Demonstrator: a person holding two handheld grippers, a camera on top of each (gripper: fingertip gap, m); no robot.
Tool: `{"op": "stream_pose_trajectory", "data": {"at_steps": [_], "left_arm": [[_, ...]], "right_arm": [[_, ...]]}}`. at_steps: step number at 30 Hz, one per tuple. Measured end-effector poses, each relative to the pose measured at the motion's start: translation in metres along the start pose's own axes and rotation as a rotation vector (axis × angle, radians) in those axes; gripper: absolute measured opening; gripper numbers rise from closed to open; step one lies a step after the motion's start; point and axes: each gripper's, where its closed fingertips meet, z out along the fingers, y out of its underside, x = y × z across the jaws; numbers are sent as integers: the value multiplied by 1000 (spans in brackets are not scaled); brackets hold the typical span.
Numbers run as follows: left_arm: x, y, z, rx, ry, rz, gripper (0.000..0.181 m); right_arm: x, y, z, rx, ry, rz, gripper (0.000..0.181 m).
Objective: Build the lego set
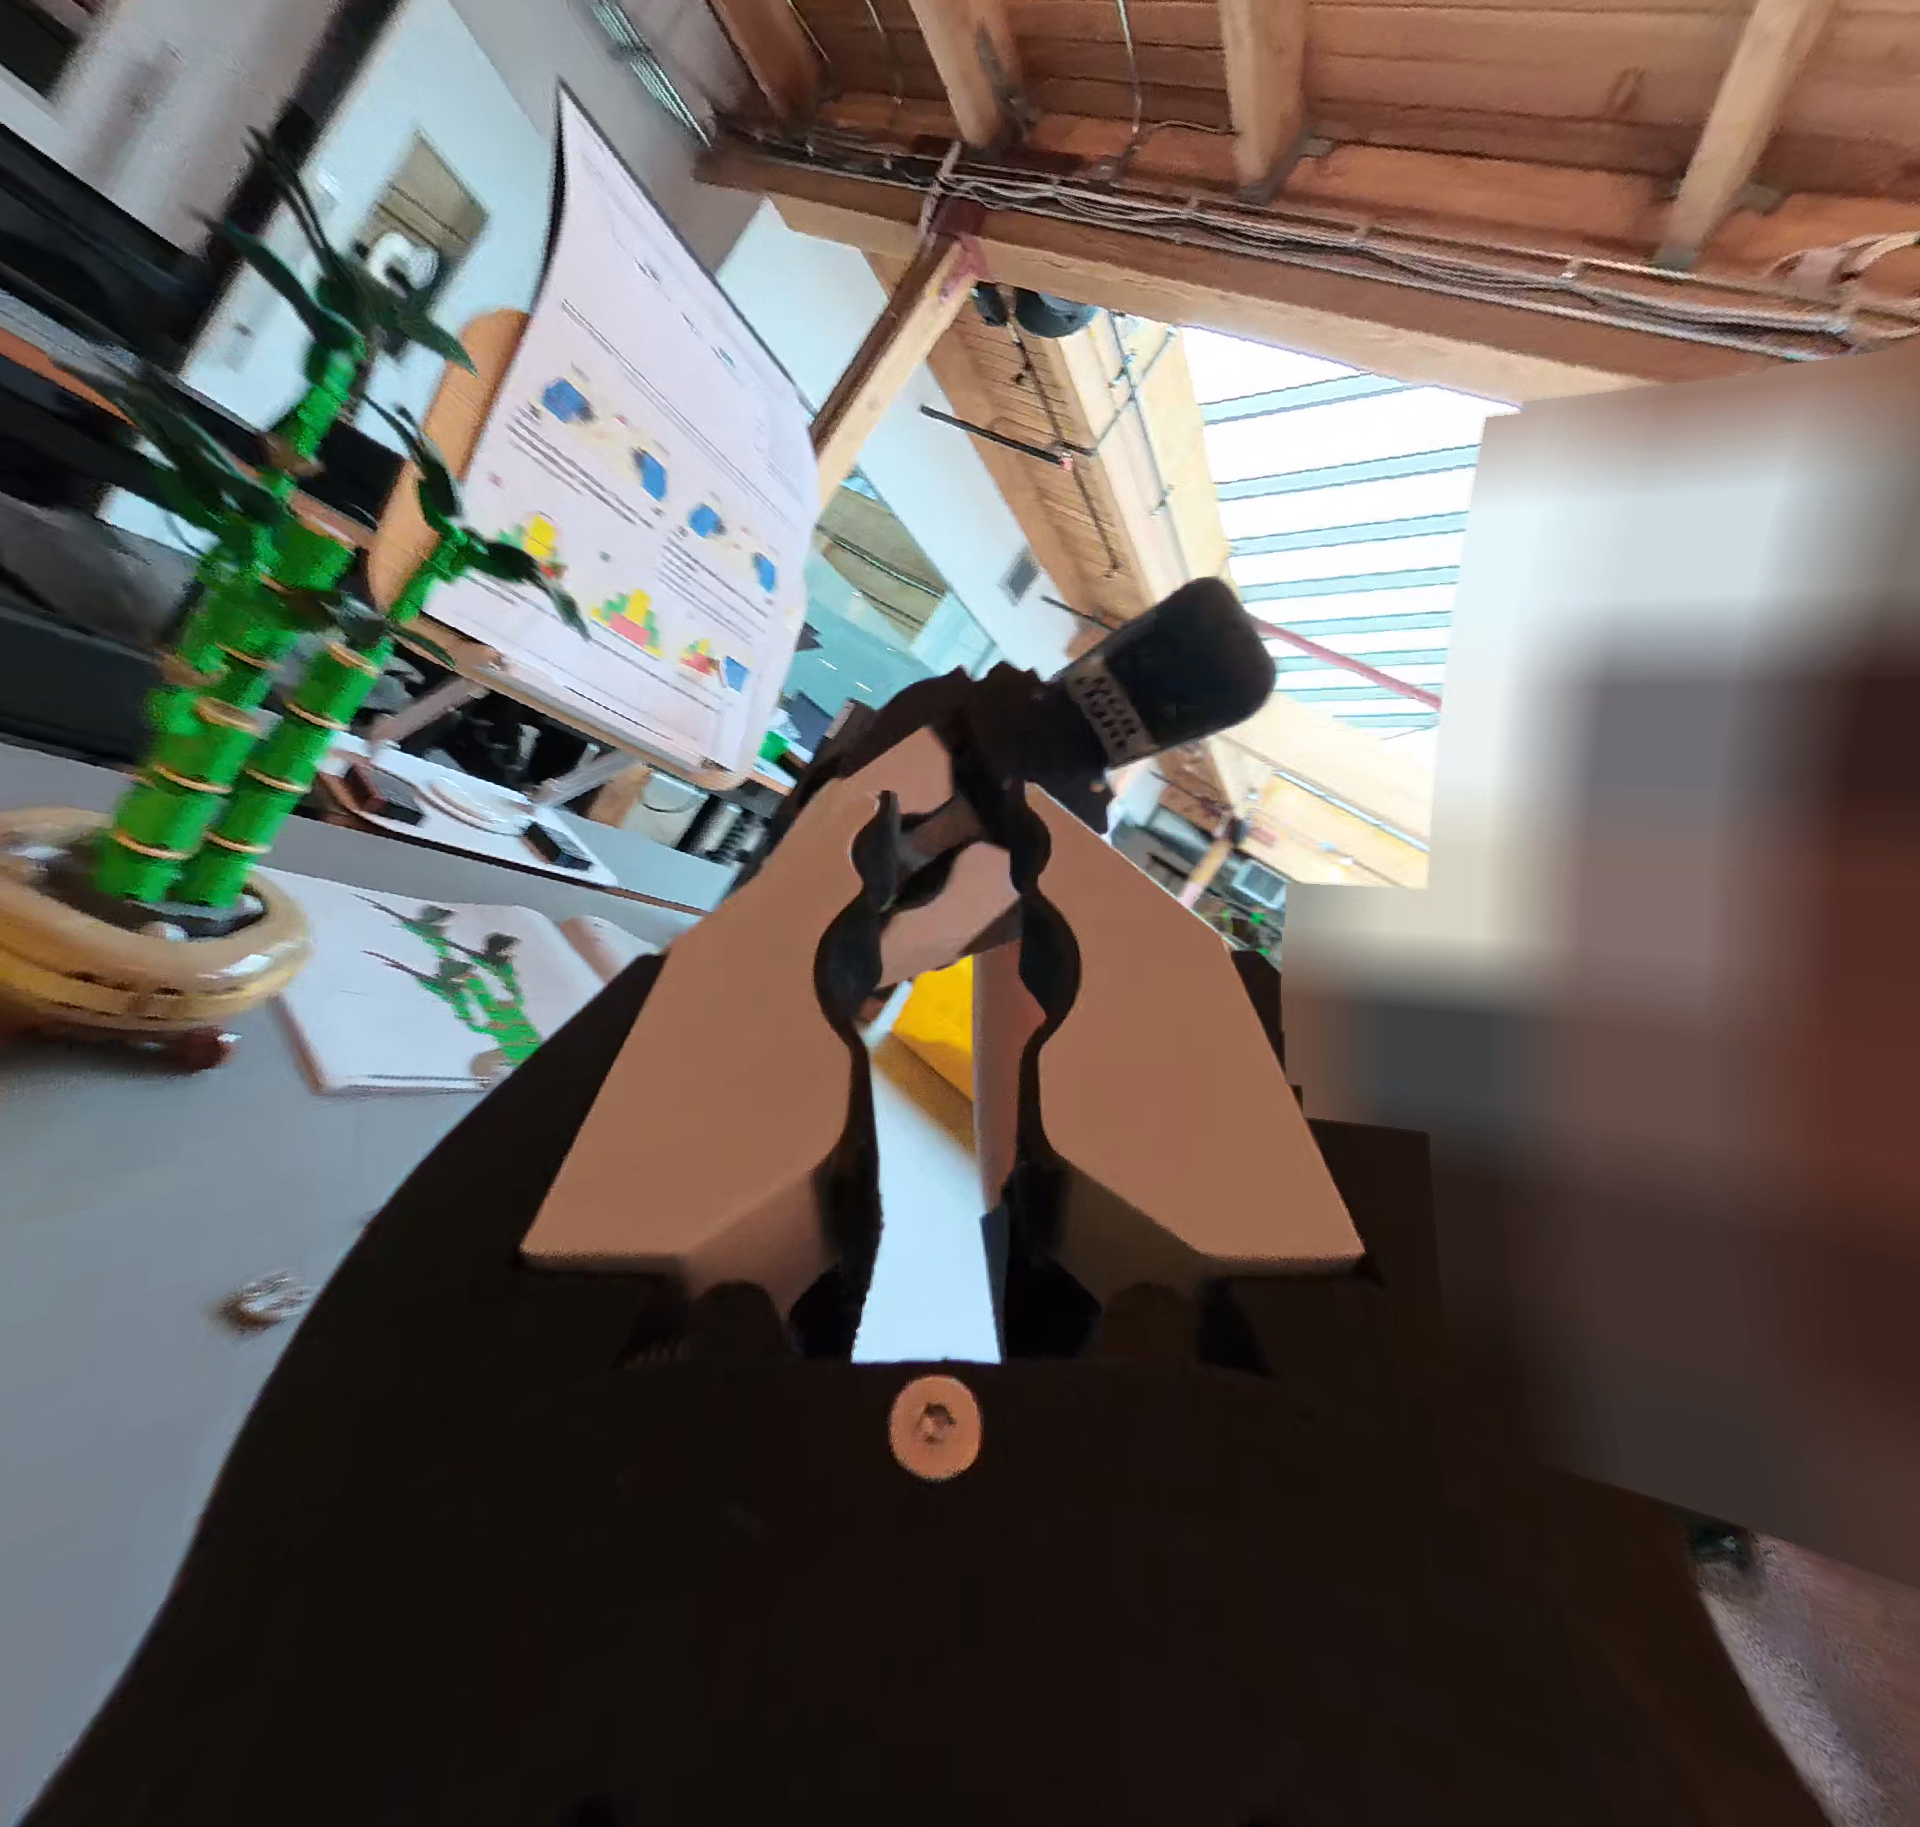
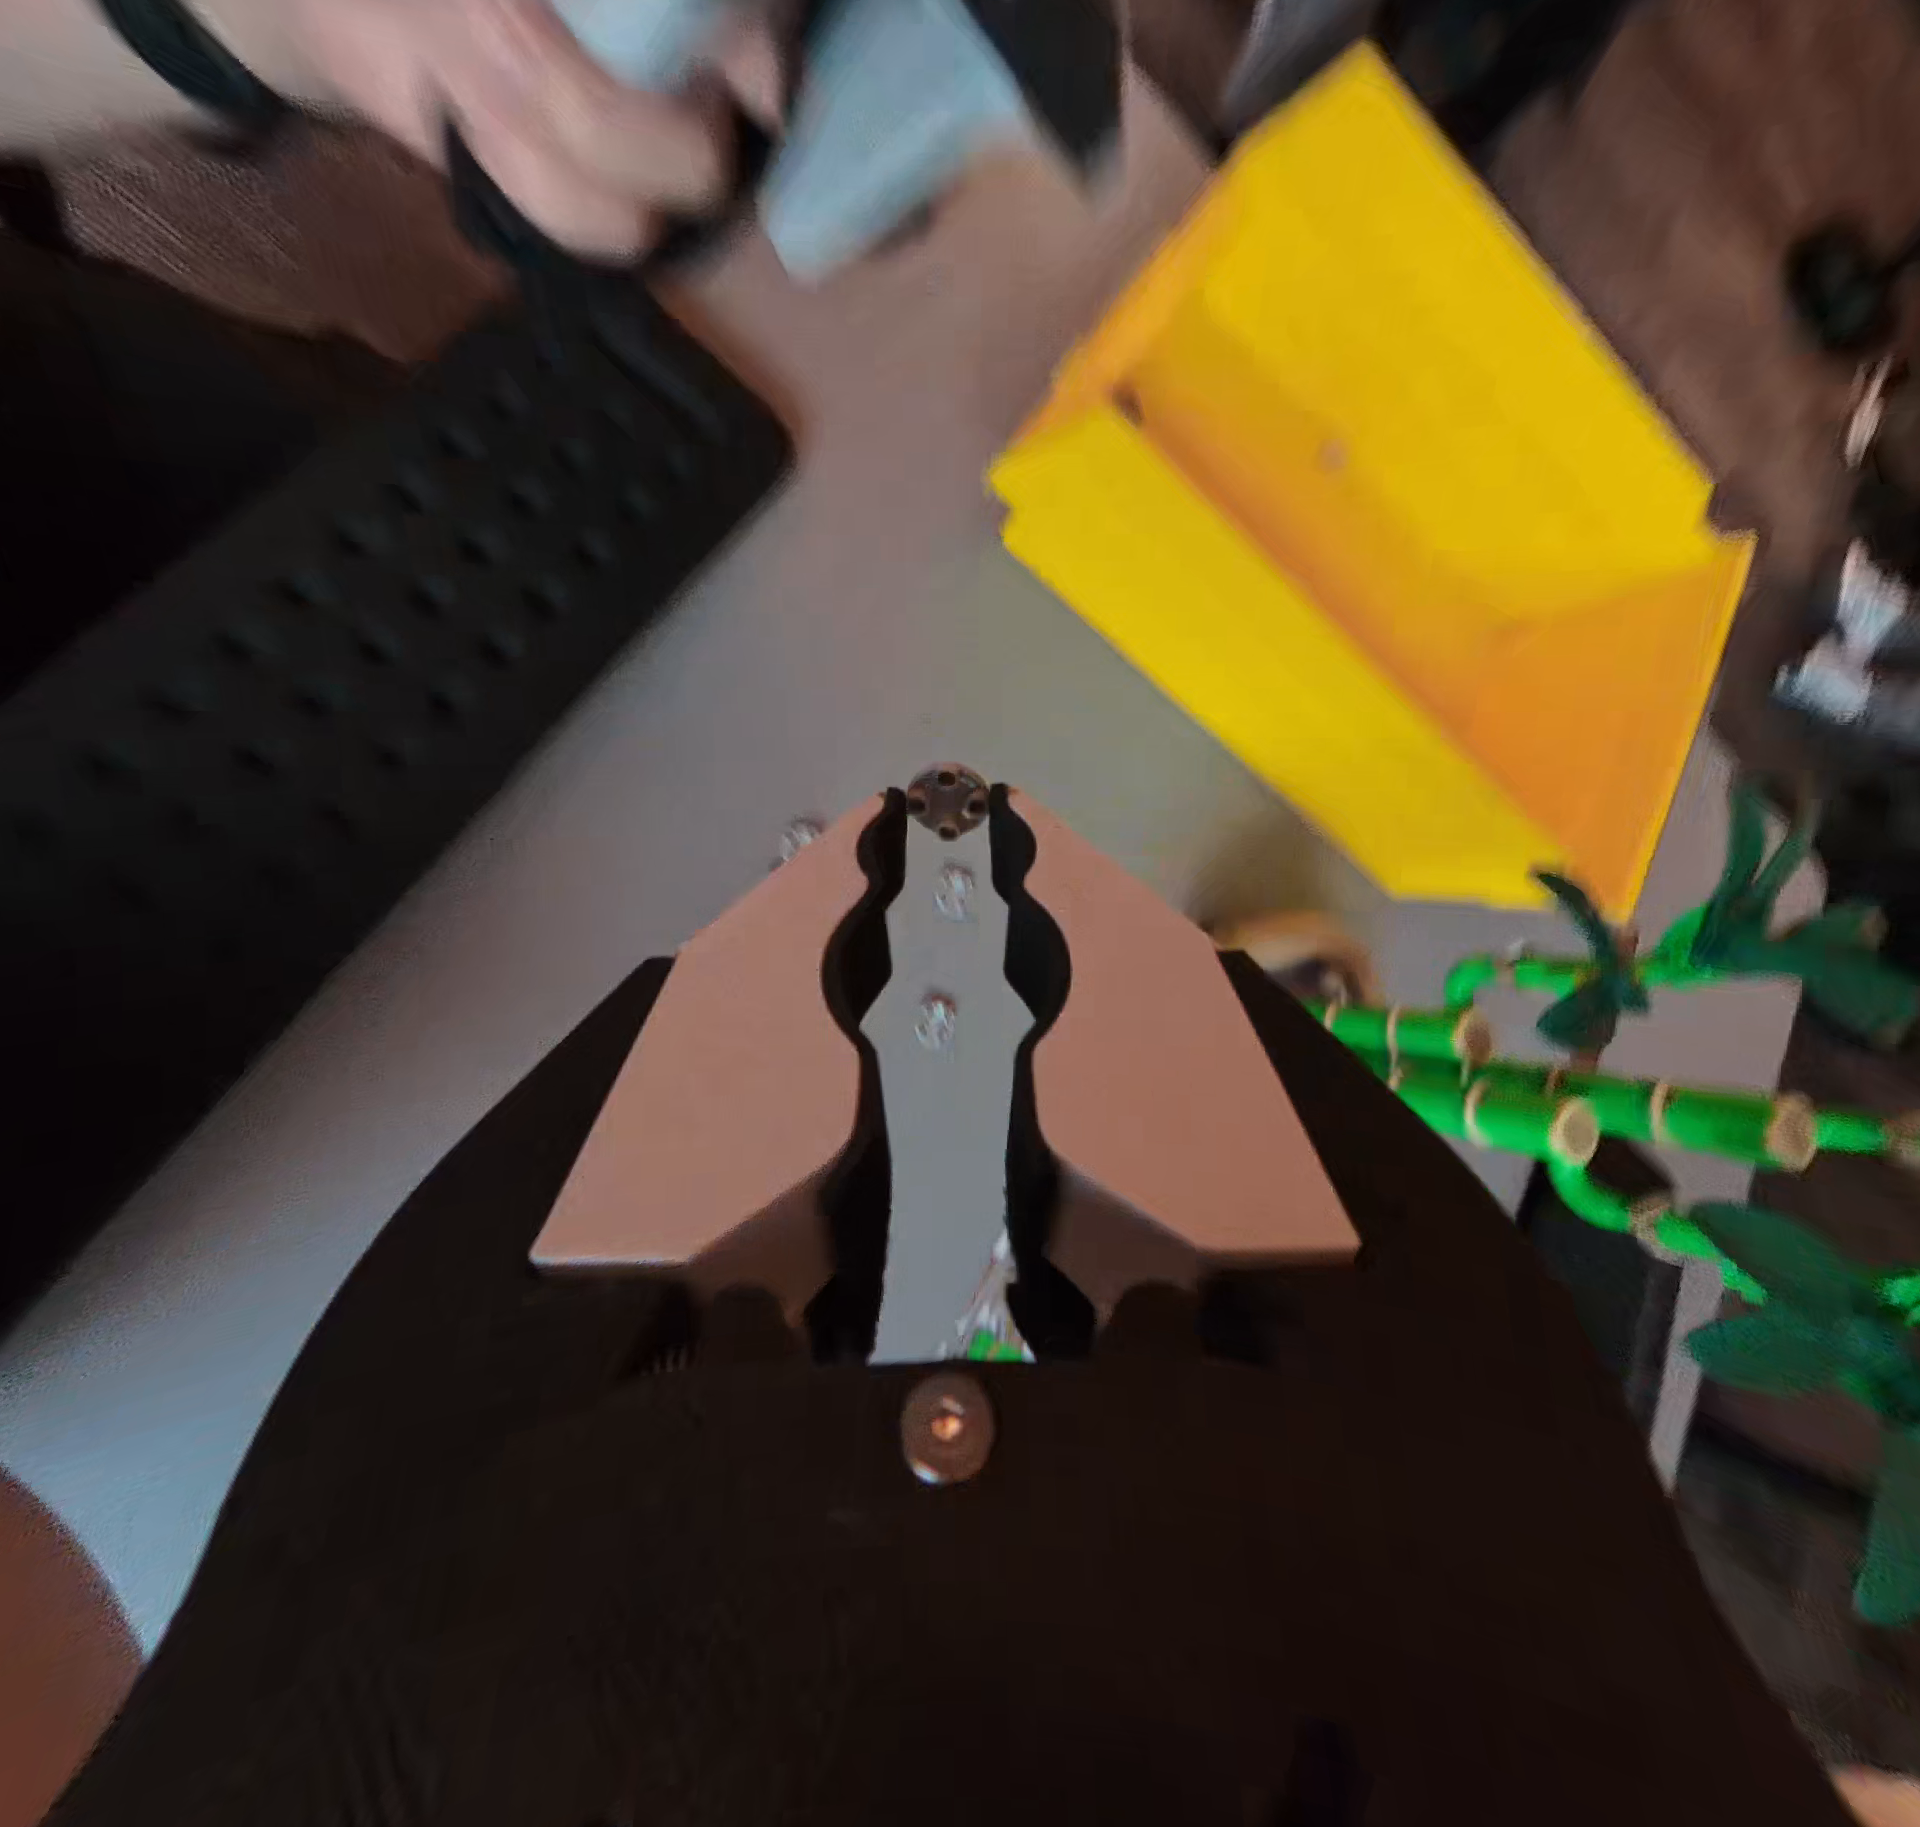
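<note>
In the right wrist view my right gripper (image 2: 945,803) is shut on a small round grey-tan lego piece (image 2: 945,798), held at the fingertips above the grey table (image 2: 675,842). The green lego bamboo plant (image 2: 1558,1102) lies across the right side of that view. In the left wrist view the same plant (image 1: 249,655) stands in a tan round pot (image 1: 135,946) at the left. My left gripper (image 1: 956,811) points upward, its jaws a narrow gap apart with no piece between them. The right gripper (image 1: 935,904) shows through that gap.
A yellow bin (image 2: 1351,530) stands beyond the right gripper. Small loose pieces (image 2: 935,1019) lie on the table under its fingers. A black perforated slab (image 2: 364,634) is at the left. An open instruction booklet (image 1: 436,988) lies next to the pot, and a printed sheet (image 1: 665,489) stands behind. Some 10 centimeters of space lies between my two pairs of fingers. From my right tips it is roughly 20 centimeters to the black perforated slab (image 2: 364,634); from my left, 25 centimeters.
</note>
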Motion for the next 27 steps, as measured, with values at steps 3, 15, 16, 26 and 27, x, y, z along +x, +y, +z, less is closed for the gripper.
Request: {"op": "stream_pose_trajectory", "data": {"at_steps": [3,15,16,26,27], "left_arm": [[4,-15,-15,37,-40,64,17],[24,-38,-45,66,-111,191,14],[25,-39,-45,65,-111,196,15],[29,-44,-48,69,-120,224,14],[29,-44,-48,69,-122,226,14]], "right_arm": [[7,37,29,-139,-60,134,15],[-24,112,80,-443,-298,329,15],[-25,113,82,-445,-305,333,15],[-30,124,91,-482,-346,364,15],[-31,125,91,-485,-347,366,15]]}}
